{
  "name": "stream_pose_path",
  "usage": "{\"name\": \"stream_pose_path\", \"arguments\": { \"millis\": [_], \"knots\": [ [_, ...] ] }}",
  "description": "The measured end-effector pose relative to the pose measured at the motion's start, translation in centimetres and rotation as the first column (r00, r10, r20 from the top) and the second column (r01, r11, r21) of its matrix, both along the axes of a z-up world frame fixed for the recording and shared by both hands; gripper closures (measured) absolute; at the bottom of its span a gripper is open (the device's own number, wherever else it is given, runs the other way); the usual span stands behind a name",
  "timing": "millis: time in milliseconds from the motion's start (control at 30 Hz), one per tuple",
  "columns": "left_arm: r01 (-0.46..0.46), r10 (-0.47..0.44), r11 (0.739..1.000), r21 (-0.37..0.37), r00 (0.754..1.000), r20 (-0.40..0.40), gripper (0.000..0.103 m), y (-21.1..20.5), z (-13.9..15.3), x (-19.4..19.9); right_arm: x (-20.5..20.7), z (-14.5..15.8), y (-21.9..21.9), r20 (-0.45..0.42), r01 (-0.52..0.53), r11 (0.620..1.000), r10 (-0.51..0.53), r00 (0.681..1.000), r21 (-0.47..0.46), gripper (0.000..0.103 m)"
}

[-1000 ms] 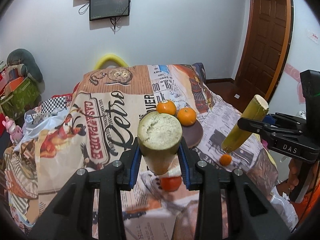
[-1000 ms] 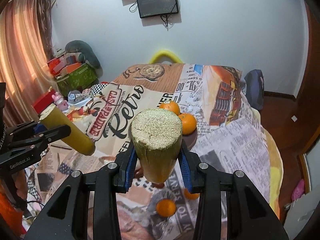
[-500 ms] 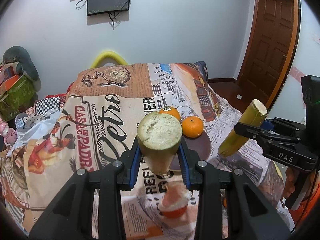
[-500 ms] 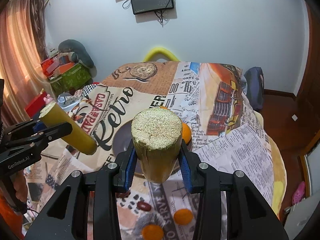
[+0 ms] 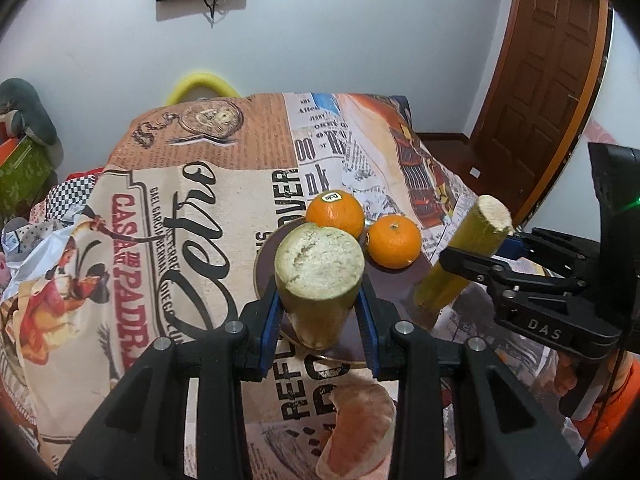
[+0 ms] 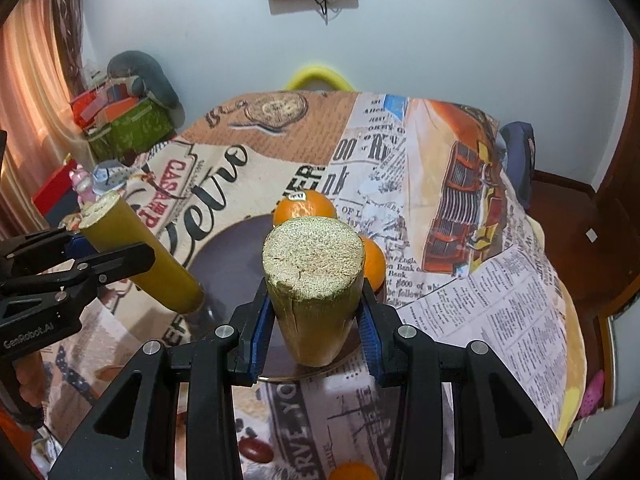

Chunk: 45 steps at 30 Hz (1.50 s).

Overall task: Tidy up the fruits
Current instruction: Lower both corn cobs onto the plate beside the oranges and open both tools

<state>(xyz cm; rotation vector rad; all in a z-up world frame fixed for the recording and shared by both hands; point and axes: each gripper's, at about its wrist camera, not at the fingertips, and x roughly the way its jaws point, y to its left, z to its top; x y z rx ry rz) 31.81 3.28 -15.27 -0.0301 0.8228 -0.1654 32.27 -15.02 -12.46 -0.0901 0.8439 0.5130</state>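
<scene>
My left gripper (image 5: 318,320) is shut on a yellow-green sugarcane piece (image 5: 318,276), held upright over the near part of a dark round plate (image 5: 264,260). My right gripper (image 6: 314,320) is shut on a second sugarcane piece (image 6: 314,280), over the plate's (image 6: 228,264) near right part. Two oranges (image 5: 335,214) (image 5: 394,236) sit at the plate's far side. Each gripper shows in the other's view: the right one (image 5: 480,264) at the plate's right edge, the left one (image 6: 100,256) at its left.
The table is draped in a newspaper-print cloth (image 5: 160,200). A peeled citrus piece (image 5: 356,428) lies near the front edge. A small orange (image 6: 352,472) lies below my right gripper. A wooden door (image 5: 548,80) stands at right, clutter (image 6: 120,120) at left.
Both grippers have moved forward and down toward the plate with their sugarcane pieces. The plate and oranges now lie closer, under the pieces.
</scene>
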Motion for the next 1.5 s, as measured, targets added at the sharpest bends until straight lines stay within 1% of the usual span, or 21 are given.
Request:
{"name": "stream_pose_path", "arguments": {
  "millis": [167,267,567,700,800,900,967,1033,1200,1333,1500],
  "knots": [
    [0.016,-0.016,1.000,0.015,0.999,-0.031,0.068,-0.5,-1.3,1.3,0.8,-1.3,0.9,-0.022,-0.023,0.999,0.022,1.000,-0.033,0.067],
    [0.021,-0.020,1.000,0.009,0.999,-0.040,0.068,-0.6,-1.9,2.0,1.2,-1.4,1.3,-0.017,-0.034,0.999,0.033,0.999,-0.039,0.067],
    [0.021,-0.021,1.000,-0.010,0.998,-0.057,0.068,-0.2,-2.8,4.4,2.9,-2.1,2.4,-0.024,-0.063,0.997,0.062,0.998,-0.040,0.067],
    [0.000,-0.002,1.000,-0.027,0.998,-0.063,0.068,0.3,-3.2,5.6,3.6,-2.4,2.9,-0.029,-0.075,0.996,0.074,0.997,-0.042,0.067],
    [-0.007,0.006,1.000,-0.027,0.998,-0.065,0.067,0.5,-3.4,6.3,4.0,-2.6,3.2,-0.034,-0.079,0.996,0.078,0.996,-0.039,0.067],
    [-0.006,0.005,1.000,-0.026,0.998,-0.064,0.067,0.4,-3.5,6.7,4.2,-2.9,3.6,-0.056,-0.105,0.994,0.103,0.993,-0.033,0.067],
    [-0.009,0.009,1.000,-0.008,0.998,-0.064,0.065,0.3,-3.6,6.8,4.1,-3.1,3.9,-0.077,-0.133,0.991,0.131,0.988,-0.022,0.067],
    [-0.019,0.019,1.000,0.004,0.997,-0.073,0.065,0.4,-4.0,7.0,3.9,-3.2,4.2,-0.064,-0.135,0.990,0.133,0.989,-0.039,0.067],
    [-0.017,0.016,1.000,-0.008,0.994,-0.110,0.065,0.8,-4.9,7.2,3.5,-2.9,3.7,-0.062,-0.128,0.992,0.126,0.990,-0.024,0.067],
    [0.013,-0.011,1.000,0.025,0.995,-0.102,0.065,-0.1,-4.9,7.1,3.0,-2.1,2.9,-0.037,-0.118,0.993,0.117,0.992,-0.029,0.067],
    [0.010,-0.007,1.000,0.027,0.996,-0.092,0.065,-0.2,-4.4,6.6,2.5,-1.4,2.0,-0.017,-0.095,0.995,0.094,0.995,-0.043,0.067]
  ]
}}
